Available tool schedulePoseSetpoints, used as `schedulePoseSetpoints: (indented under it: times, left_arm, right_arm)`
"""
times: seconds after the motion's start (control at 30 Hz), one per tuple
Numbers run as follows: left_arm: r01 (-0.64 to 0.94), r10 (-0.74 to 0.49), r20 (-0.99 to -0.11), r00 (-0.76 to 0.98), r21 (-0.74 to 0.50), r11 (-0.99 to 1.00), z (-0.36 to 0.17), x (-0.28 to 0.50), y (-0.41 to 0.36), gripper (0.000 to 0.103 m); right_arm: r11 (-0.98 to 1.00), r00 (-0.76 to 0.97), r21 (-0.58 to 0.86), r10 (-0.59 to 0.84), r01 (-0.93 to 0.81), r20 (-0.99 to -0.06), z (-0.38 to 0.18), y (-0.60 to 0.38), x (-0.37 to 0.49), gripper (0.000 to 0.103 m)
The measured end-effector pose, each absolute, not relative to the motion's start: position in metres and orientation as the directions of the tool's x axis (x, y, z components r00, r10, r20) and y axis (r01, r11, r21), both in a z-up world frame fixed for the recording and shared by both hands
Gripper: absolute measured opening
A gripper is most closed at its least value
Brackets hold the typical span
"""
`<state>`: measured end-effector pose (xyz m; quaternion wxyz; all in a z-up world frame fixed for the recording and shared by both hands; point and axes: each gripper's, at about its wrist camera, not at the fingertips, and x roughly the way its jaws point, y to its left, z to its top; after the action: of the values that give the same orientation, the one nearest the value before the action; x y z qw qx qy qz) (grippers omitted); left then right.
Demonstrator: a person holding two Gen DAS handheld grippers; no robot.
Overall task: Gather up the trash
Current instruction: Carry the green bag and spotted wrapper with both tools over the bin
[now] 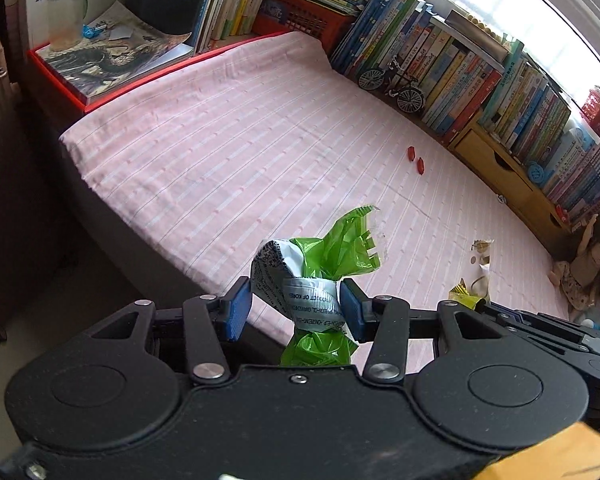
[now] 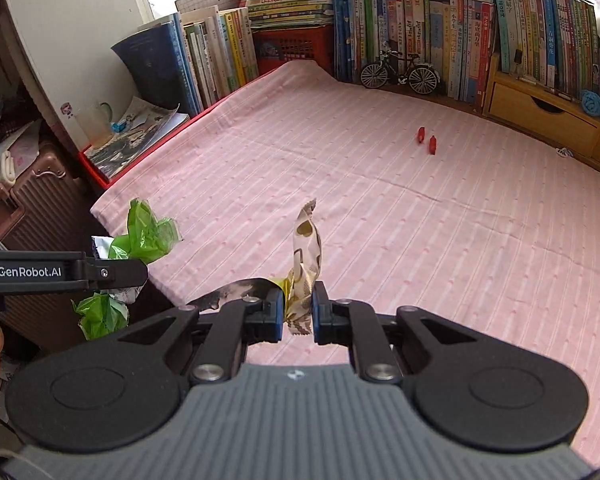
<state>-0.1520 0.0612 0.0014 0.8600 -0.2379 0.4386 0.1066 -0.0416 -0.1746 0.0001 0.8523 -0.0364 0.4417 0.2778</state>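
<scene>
- The left gripper is clenched on a green wrapper; the right gripper pinches a beige patterned wrapper that stands upright.
- The next trash is probably two red pieces on the pink bedsheet, well apart from both grippers, at one o'clock. The right gripper looks nearer.

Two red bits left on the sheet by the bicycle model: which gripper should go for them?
Neither yet: left gripper grips the green wrapper, right gripper the patterned wrapper. Afterwards probably right; the red pieces lie toward its side.
</scene>
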Motion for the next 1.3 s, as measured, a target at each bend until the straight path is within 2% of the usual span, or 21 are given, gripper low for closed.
schedulePoseSetpoints:
  times: [0.37, 0.9, 1.3]
  left_arm:
    - [-0.448, -0.014, -0.853, 0.522, -0.289, 0.846, -0.027, -0.202, 0.078, 0.046]
    - [-0.566, -0.037, -0.936, 0.349, -0.243, 0.788, -0.108, -0.248, 0.107, 0.046]
    - [-0.618, -0.058, -0.971, 0.23, -0.192, 0.762, -0.17, -0.253, 0.116, 0.046]
  right_arm:
    - [0.822, 0.391, 0.189, 0.442, -0.538, -0.807, -0.016, -0.157, -0.081, 0.018]
    - [0.754, 0.181, 0.202, 0.392, -0.625, -0.902, -0.089, -0.117, -0.114, 0.019]
    - [0.725, 0.069, 0.21, 0.335, -0.656, -0.94, -0.138, -0.088, -0.121, 0.022]
